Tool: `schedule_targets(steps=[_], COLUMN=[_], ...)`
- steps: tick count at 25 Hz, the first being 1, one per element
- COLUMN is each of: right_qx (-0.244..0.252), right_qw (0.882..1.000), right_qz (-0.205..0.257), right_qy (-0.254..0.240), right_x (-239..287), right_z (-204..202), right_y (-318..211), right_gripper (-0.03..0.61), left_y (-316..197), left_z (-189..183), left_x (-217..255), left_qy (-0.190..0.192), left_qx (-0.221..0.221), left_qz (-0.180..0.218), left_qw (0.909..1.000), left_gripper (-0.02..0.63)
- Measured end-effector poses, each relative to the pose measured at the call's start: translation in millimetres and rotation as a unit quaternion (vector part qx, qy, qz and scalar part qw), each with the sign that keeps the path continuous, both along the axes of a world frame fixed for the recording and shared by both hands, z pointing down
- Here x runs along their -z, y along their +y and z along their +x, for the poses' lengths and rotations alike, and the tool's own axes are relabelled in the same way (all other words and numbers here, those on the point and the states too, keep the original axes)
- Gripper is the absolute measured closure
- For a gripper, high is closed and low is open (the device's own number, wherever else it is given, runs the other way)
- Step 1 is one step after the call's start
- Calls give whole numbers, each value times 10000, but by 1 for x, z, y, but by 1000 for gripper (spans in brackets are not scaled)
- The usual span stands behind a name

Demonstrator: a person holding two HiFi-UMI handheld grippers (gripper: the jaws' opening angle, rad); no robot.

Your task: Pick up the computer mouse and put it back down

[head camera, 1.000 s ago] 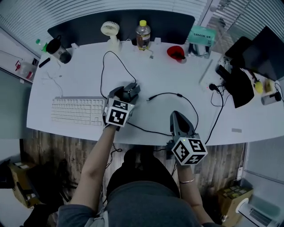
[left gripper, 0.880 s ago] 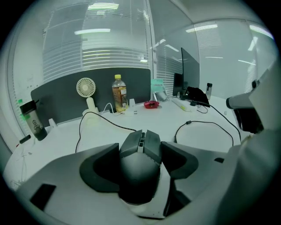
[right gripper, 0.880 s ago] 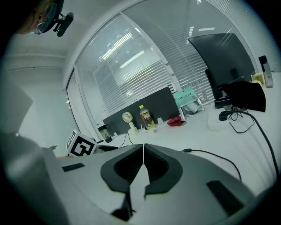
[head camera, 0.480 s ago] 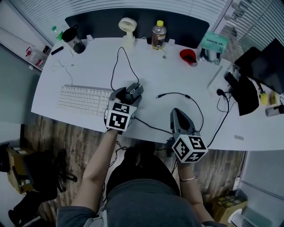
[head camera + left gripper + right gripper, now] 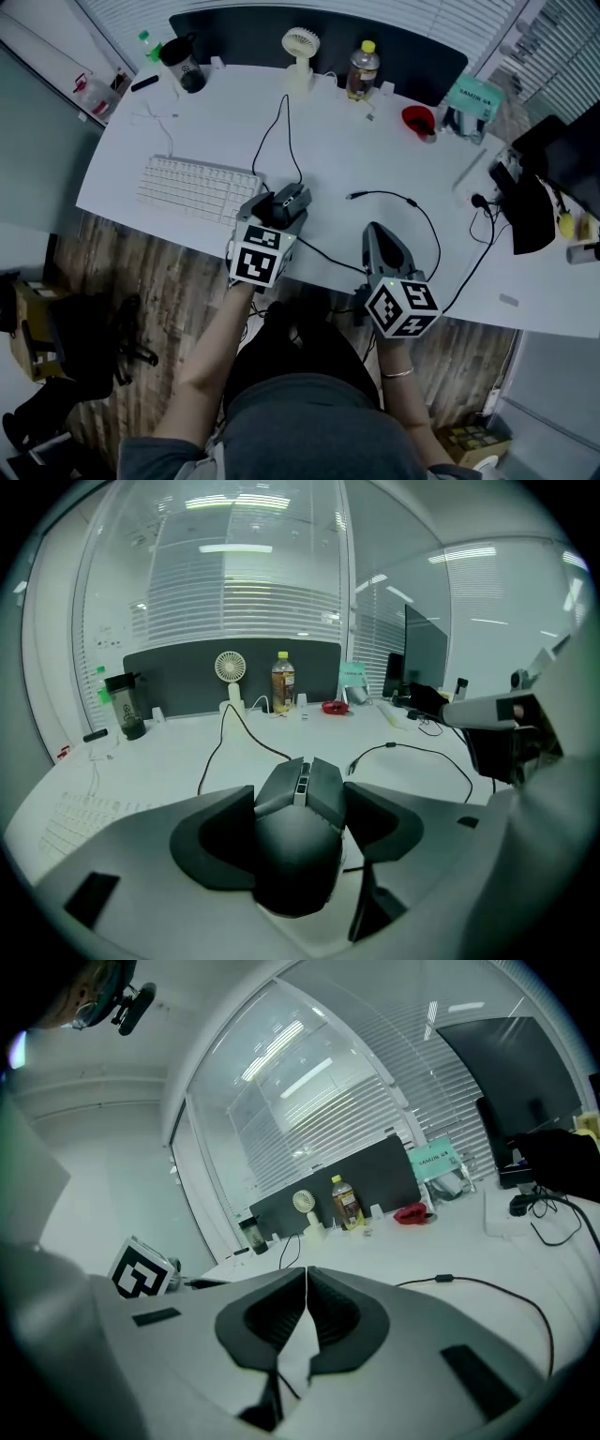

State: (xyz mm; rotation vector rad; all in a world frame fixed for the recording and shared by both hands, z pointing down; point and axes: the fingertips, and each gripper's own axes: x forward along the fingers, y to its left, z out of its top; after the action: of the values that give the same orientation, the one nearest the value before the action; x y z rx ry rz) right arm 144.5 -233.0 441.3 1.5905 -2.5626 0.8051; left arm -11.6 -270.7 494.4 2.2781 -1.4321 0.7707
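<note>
Left hand-held gripper [image 5: 278, 208] is clamped on the computer mouse [image 5: 295, 846] near the tabletop's [image 5: 375, 159] front edge, right hand-held gripper [image 5: 380, 246] sits closed and empty beside it. Worry: rounded shell slips from the jaws, or the cord [image 5: 253, 742] tugs it, and it drops off the edge

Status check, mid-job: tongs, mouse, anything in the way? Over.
Left tongs shut on computer mouse, near desk edge. Right tongs shut, empty. Keyboard just left, loose cable right; neither blocking.
</note>
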Motion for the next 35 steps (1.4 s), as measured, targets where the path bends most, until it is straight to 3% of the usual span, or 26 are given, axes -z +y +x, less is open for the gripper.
schedule_targets(steps=[14,35], right_qx=[175,-317], right_qw=[9998,9993], right_qz=[-34,-104], right_qy=[55,158], right_x=[0,-3], right_z=[-19,-4], right_y=[23,59], right_gripper=[588,588], left_y=[50,68], left_z=[-2,13], left_x=[-26,-66], left_qy=[80,-77], left_qx=[48,-464], left_qz=[-323,-658], left_qw=[9994,9967], left_gripper=[308,308])
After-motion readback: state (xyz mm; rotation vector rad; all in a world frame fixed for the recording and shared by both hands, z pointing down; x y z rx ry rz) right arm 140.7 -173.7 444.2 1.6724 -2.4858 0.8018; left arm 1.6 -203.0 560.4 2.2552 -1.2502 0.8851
